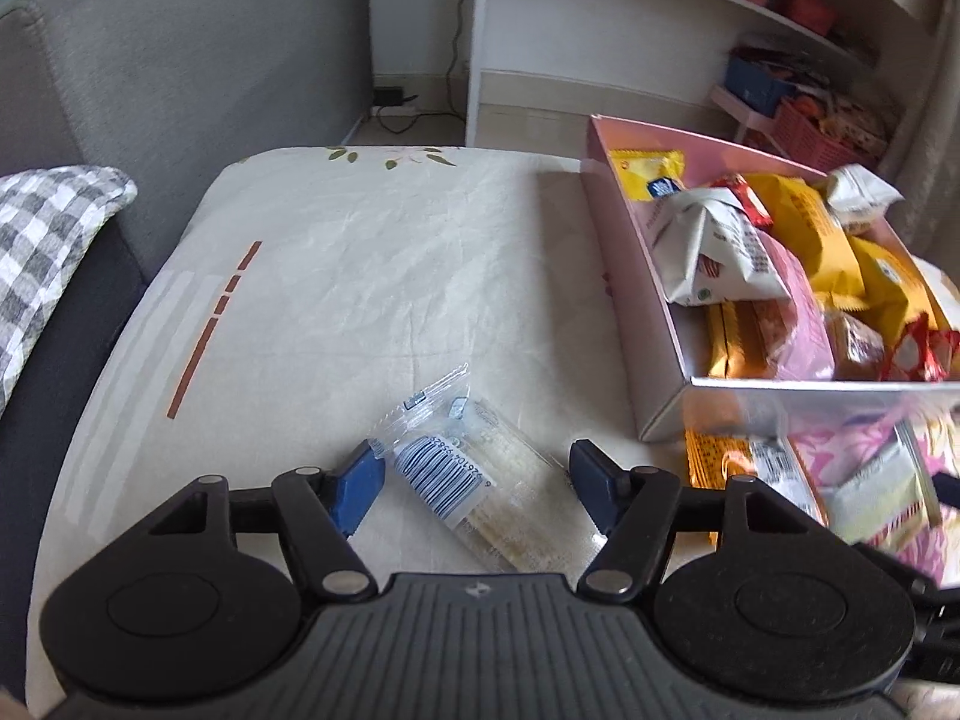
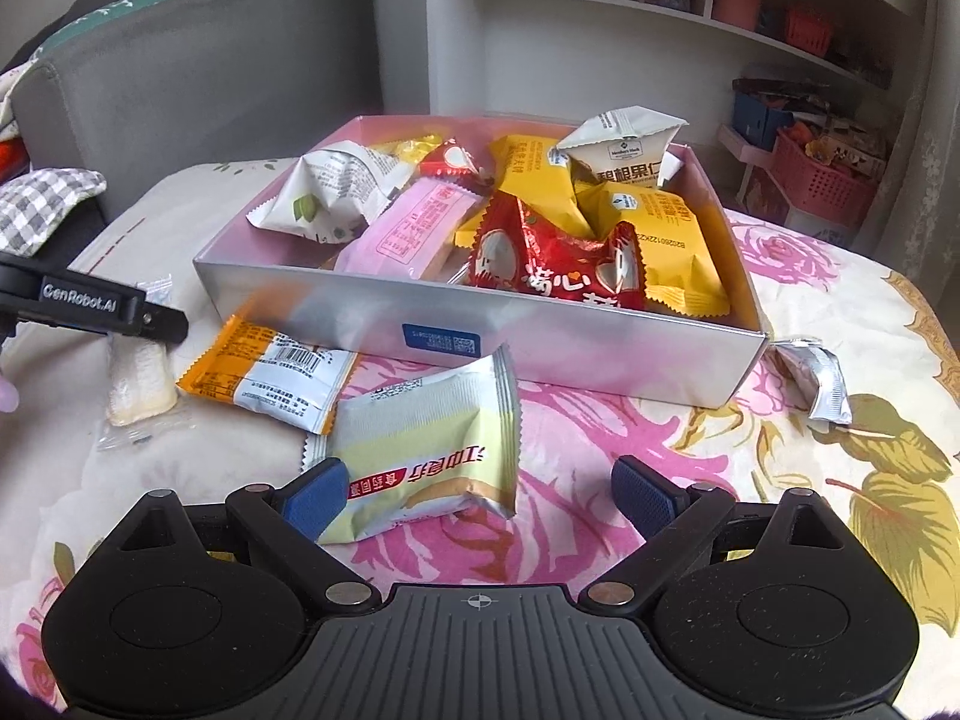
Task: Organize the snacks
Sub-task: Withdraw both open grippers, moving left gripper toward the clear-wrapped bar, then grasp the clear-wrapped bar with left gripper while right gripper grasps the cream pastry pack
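Observation:
A pink and silver box (image 2: 600, 354) full of several snack packets stands on the cloth-covered table; it also shows in the left wrist view (image 1: 624, 276). My left gripper (image 1: 474, 480) is open, its blue pads on either side of a clear-wrapped biscuit packet (image 1: 480, 480) lying on the cloth. The same gripper (image 2: 96, 306) and packet (image 2: 138, 384) show at the left of the right wrist view. My right gripper (image 2: 480, 492) is open around a pale yellow and white packet (image 2: 426, 450) in front of the box. An orange and white packet (image 2: 270, 372) lies beside it.
A small silver packet (image 2: 822, 378) lies right of the box. A grey sofa (image 1: 180, 78) with a checked cushion (image 1: 42, 240) stands at the left. White shelves (image 1: 660, 18) with pink baskets (image 2: 822, 180) stand behind the table.

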### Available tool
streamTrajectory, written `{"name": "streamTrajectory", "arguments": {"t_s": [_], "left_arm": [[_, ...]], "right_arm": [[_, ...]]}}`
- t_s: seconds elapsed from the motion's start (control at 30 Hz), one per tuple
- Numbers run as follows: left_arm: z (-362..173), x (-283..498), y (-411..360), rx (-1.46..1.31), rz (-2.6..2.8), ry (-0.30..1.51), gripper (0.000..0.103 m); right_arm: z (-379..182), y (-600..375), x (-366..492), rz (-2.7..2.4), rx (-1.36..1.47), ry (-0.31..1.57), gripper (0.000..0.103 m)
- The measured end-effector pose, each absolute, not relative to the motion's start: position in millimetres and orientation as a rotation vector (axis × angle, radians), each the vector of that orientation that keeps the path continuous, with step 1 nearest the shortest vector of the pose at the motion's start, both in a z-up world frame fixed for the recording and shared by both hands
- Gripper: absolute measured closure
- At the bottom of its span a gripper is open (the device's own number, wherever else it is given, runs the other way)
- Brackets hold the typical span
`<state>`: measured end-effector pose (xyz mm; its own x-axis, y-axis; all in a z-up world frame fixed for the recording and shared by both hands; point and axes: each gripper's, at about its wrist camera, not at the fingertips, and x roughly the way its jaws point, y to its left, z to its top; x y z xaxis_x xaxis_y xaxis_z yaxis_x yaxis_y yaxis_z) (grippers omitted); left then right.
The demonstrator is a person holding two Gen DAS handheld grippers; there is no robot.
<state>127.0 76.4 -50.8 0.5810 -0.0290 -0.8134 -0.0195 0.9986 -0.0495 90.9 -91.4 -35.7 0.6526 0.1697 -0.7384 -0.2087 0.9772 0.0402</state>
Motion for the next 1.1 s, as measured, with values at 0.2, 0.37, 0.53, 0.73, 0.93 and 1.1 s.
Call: {"name": "streamTrajectory", "arguments": {"t_s": [0.2,0.37,0.53,0.73,0.93,1.1], "left_arm": [[-52,113,82,0.044,-0.151,0.942,0.038],[-49,103,86,0.035,-0.138,0.933,0.023],[-47,99,80,-0.072,-0.121,1.000,0.019],[-51,97,70,-0.136,-0.061,1.054,0.025],[-51,92,55,0.000,-0.035,1.039,0.049],[-48,91,57,0.013,-0.049,1.038,0.070]], "right_arm": [[-34,-106,88,0.216,-0.043,0.822,0.007],[-29,-102,82,0.256,-0.062,0.789,0.007],[-33,-85,83,0.286,-0.091,0.799,0.007],[-38,-67,85,0.313,-0.131,0.801,0.007],[-39,-59,86,0.317,-0.136,0.791,0.006],[-37,-63,88,0.298,-0.125,0.798,0.013]]}}
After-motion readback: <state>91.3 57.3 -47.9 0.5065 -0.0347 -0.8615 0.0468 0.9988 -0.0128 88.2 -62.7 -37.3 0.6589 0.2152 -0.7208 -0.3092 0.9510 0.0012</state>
